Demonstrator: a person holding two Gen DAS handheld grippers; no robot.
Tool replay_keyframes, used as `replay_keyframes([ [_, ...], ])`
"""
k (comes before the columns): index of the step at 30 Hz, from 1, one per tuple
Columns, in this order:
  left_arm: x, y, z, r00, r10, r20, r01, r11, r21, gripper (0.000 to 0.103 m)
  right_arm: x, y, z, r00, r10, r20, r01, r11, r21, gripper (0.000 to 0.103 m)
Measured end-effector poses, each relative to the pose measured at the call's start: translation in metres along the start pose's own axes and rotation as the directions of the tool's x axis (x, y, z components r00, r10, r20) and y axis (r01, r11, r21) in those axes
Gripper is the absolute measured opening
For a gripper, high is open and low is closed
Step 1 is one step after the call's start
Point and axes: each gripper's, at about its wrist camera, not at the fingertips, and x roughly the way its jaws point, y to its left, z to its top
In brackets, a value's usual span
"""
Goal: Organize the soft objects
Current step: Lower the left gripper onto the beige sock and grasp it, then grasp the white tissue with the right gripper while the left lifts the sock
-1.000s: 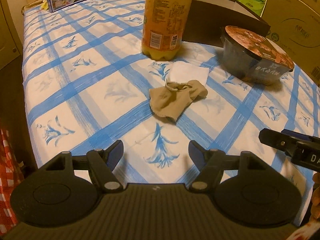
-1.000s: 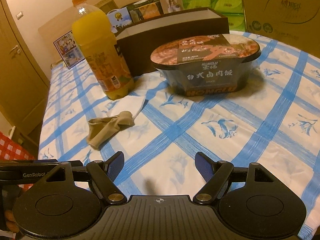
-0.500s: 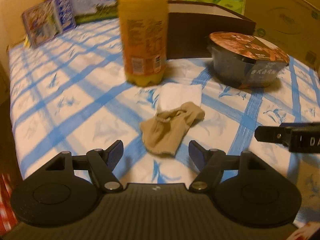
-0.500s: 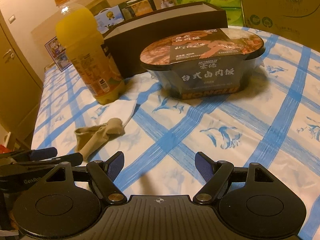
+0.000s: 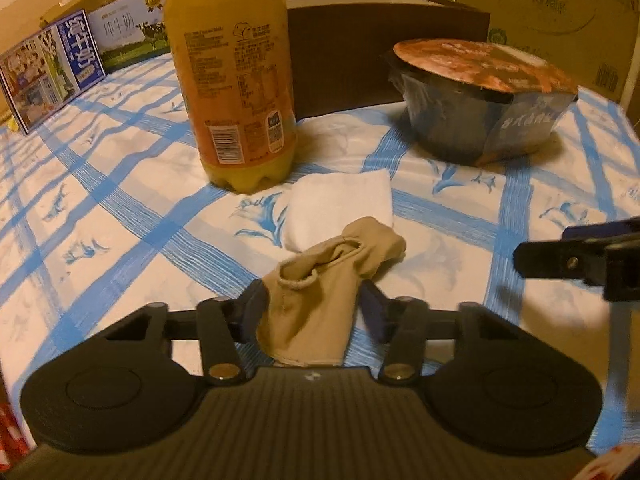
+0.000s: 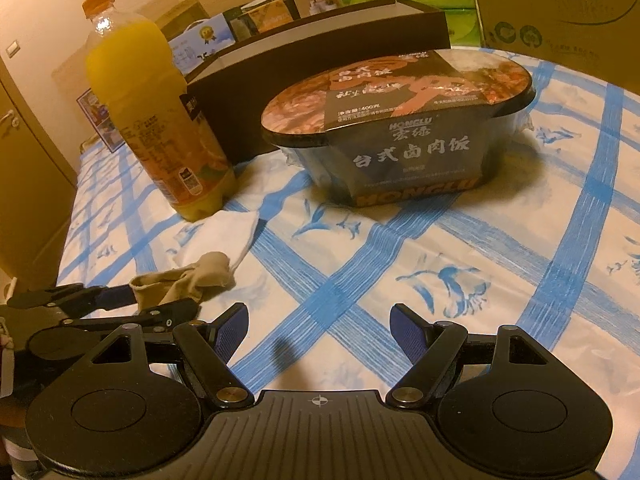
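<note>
Dim amber light, soft focus, fisheye-bent edges.

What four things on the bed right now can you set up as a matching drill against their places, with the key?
Things:
1. tan sock
2. white cloth
3. juice bottle
4. meal bowl

Places:
A. stands upright just behind the white cloth
B. between the left gripper's fingers
C. far right, in front of a brown box
D. flat on the sheet, partly under the sock

Pairs: 1-B, 2-D, 3-A, 4-C
</note>
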Motion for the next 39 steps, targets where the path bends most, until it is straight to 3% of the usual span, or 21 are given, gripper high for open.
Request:
replay_keyframes([
  [2, -0.003, 0.004, 0.000, 1.000, -0.010, 0.014, 0.010, 1.000, -0.008, 0.031, 0.002, 0.001, 0.000, 1.000, 0.003, -0.002, -0.003, 1.000, -0.004, 0.077],
  [3, -0.006, 0.006, 0.000, 1.000, -0.018, 0.023, 0.018, 1.000, -0.016, 0.019, 0.003, 0.002, 0.000, 1.000, 0.004, -0.004, -0.004, 1.000, -0.007, 0.077],
  [5, -0.012, 0.013, 0.001, 0.999, -0.027, 0.029, 0.028, 0.999, -0.046, 0.014, 0.006, 0.004, 0.000, 1.000, 0.008, -0.004, -0.008, 1.000, -0.013, 0.077],
  [12, -0.035, 0.054, -0.009, 0.998, 0.060, 0.037, -0.052, 0.982, -0.180, 0.013, 0.018, 0.019, 0.002, 0.999, 0.051, -0.004, -0.051, 0.997, -0.053, 0.077],
  [18, -0.037, 0.092, -0.019, 0.982, 0.187, -0.010, -0.181, 0.934, -0.307, 0.013, 0.039, 0.044, 0.010, 0.994, 0.105, 0.008, -0.103, 0.985, -0.135, 0.078],
  [23, -0.033, 0.109, -0.021, 0.983, 0.184, -0.024, -0.180, 0.915, -0.362, 0.013, 0.064, 0.067, 0.020, 0.993, 0.116, 0.028, -0.105, 0.963, -0.247, 0.078],
  [29, -0.029, 0.107, -0.023, 0.984, 0.177, -0.016, -0.170, 0.914, -0.369, 0.013, 0.087, 0.061, 0.031, 0.993, 0.074, 0.092, -0.055, 0.980, -0.193, 0.076],
  [31, -0.029, 0.107, -0.024, 0.984, 0.177, -0.017, -0.171, 0.914, -0.367, 0.013, 0.091, 0.057, 0.033, 0.991, 0.084, 0.100, -0.066, 0.983, -0.169, 0.046],
  [32, -0.029, 0.108, -0.024, 0.984, 0.175, -0.017, -0.169, 0.915, -0.367, 0.014, 0.093, 0.057, 0.032, 0.991, 0.092, 0.097, -0.075, 0.982, -0.172, 0.040],
  [35, -0.026, 0.107, -0.024, 0.985, 0.174, -0.017, -0.168, 0.915, -0.366, 0.014, 0.096, 0.060, 0.030, 0.991, 0.089, 0.099, -0.065, 0.974, -0.216, 0.004],
  [39, -0.025, 0.106, -0.024, 0.985, 0.174, -0.016, -0.168, 0.916, -0.364, 0.014, 0.091, 0.063, 0.031, 0.984, 0.127, 0.123, -0.095, 0.966, -0.239, 0.001],
])
